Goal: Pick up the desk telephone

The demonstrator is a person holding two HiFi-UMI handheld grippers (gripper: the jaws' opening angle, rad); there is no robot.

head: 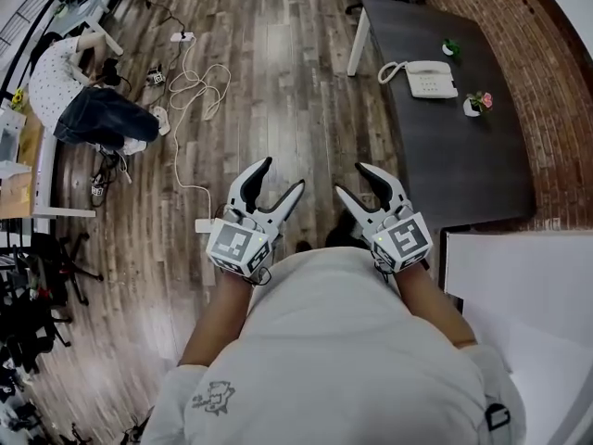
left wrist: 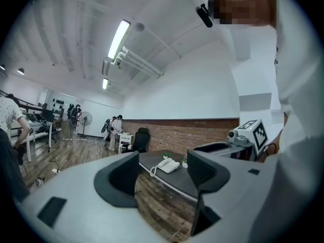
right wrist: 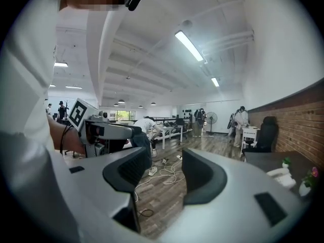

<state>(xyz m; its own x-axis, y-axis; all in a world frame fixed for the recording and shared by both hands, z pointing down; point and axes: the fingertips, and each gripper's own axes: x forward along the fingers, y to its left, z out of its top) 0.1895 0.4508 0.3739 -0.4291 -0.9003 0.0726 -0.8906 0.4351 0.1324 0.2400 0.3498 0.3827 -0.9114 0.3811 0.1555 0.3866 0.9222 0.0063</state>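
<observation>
A white desk telephone (head: pixel 429 79) with a coiled cord rests on the far part of a dark grey desk (head: pixel 454 156). In the left gripper view the telephone (left wrist: pixel 167 165) shows small and far off, framed by the gap between the jaws. My left gripper (head: pixel 277 180) and right gripper (head: pixel 356 181) are held side by side close to my body, over the wood floor and well short of the desk. Both stand open with nothing between their fingers. The right gripper view catches the telephone (right wrist: pixel 280 175) only at its right edge.
Two small potted plants (head: pixel 476 103) (head: pixel 451 47) stand by the telephone. A white table (head: pixel 519 295) adjoins the desk near me. White cables and a power strip (head: pixel 190 82) trail over the floor. A person (head: pixel 79 95) bends at desks to the left; others stand by a fan far off.
</observation>
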